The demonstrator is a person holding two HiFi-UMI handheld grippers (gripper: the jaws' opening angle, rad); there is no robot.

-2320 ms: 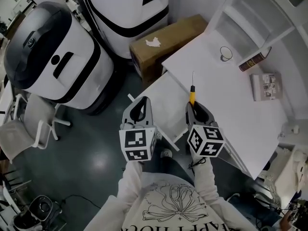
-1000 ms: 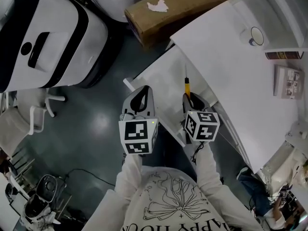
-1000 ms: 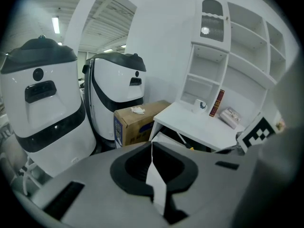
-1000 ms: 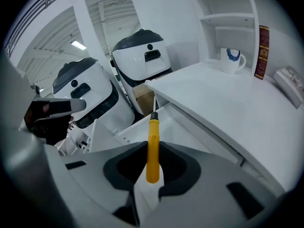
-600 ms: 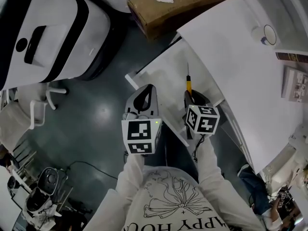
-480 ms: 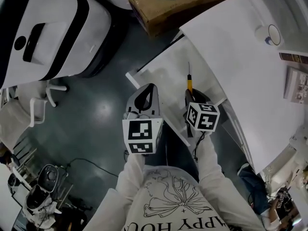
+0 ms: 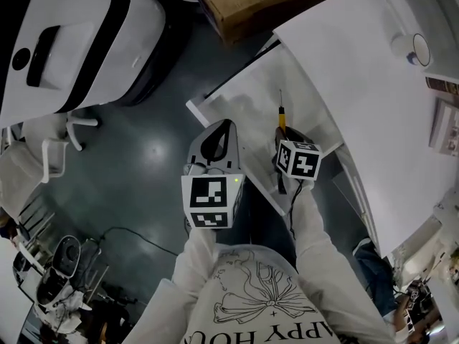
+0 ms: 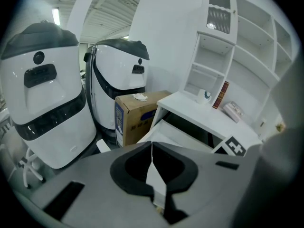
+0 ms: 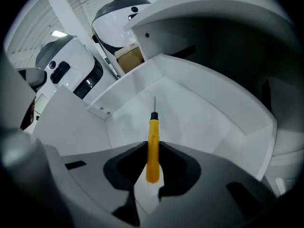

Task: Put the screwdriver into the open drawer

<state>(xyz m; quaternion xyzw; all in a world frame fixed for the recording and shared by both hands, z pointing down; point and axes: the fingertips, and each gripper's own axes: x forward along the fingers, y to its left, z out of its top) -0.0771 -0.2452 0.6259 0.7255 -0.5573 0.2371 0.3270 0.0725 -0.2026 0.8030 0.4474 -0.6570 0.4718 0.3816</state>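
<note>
Yellow-handled screwdriver gripped by its handle in R gripper, jaws clenched on it, tip pointing fwd over the open drawer and its bare white floor. L gripper just beside, jaws pressed together w/ nothing b/w them. White desk is above the drawer.

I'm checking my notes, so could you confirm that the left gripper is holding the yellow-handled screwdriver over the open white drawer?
Not quite: it is the right gripper that holds it. The right gripper view shows the yellow-handled screwdriver clamped between its jaws over the open white drawer. The left gripper is shut on nothing.
</note>
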